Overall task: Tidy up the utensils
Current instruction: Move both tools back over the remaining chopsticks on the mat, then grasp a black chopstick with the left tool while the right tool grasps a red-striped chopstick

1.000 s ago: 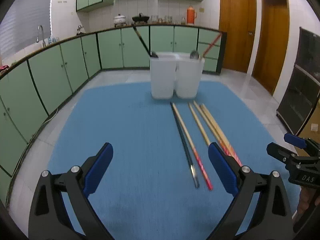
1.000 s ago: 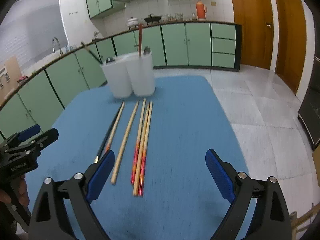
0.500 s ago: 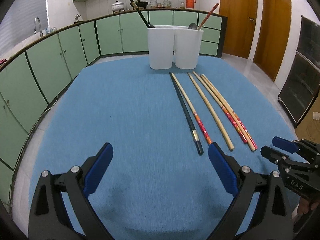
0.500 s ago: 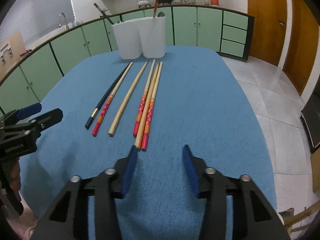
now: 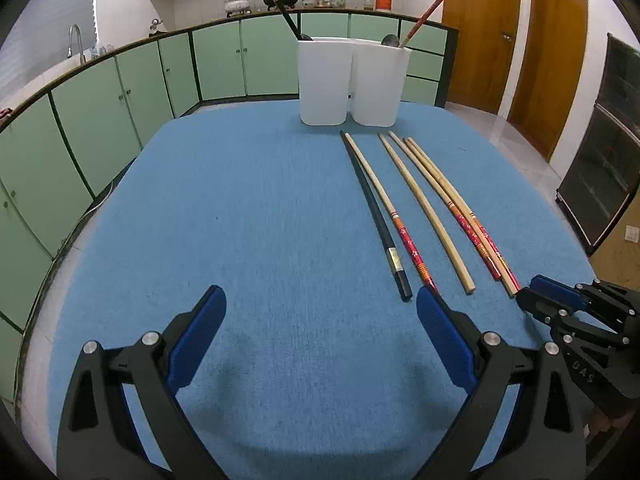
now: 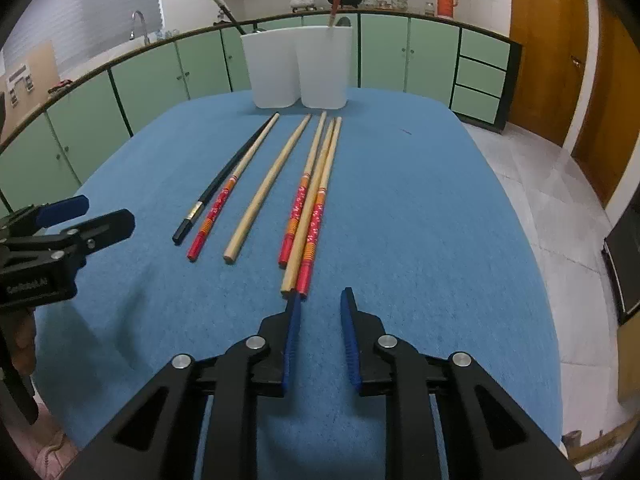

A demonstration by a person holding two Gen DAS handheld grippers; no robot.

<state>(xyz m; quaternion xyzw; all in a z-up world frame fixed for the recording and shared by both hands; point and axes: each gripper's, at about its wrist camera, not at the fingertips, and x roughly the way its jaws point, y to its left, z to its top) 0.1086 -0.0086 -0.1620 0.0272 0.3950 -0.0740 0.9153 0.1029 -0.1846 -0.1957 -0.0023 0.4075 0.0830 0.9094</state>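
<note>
- Your right gripper (image 6: 320, 300) has just been closing its jaws. A narrow gap is left between the blue pads (image 6: 291, 340) and nothing sits in it.
- That gripper hangs low over the blue mat (image 6: 420, 200), its left pad tip just short of the near ends of the rightmost chopsticks. Whether it touches them I cannot tell.
- Your left gripper (image 5: 318, 320) has its jaws spread wide, with only bare mat between the pads (image 5: 196, 336).
- Its right pad tip lies just beside the near end of a red-handled chopstick (image 5: 412, 252).
- Six chopsticks lie loose on the mat in a rough fan, thick ends toward you and tips toward the holders.
- From the left in the right wrist view: a black chopstick (image 6: 224, 178) and a red-handled one (image 6: 218, 208) side by side, then a plain bamboo chopstick (image 6: 268, 186) on its own, then three close together.
- That right-hand bunch is a red-handled chopstick (image 6: 298, 208), a plain one (image 6: 310, 216) and another red-handled one (image 6: 318, 216).
- Two white utensil holders (image 6: 296, 66) stand side by side at the far edge of the mat, just beyond the tips.
- The left holder has a black chopstick (image 5: 280, 8) leaning out of it. The right one holds a red chopstick (image 5: 422, 20) and what looks like a spoon (image 5: 390, 40).
- Green kitchen cabinets (image 5: 168, 76) run behind the table.
</note>
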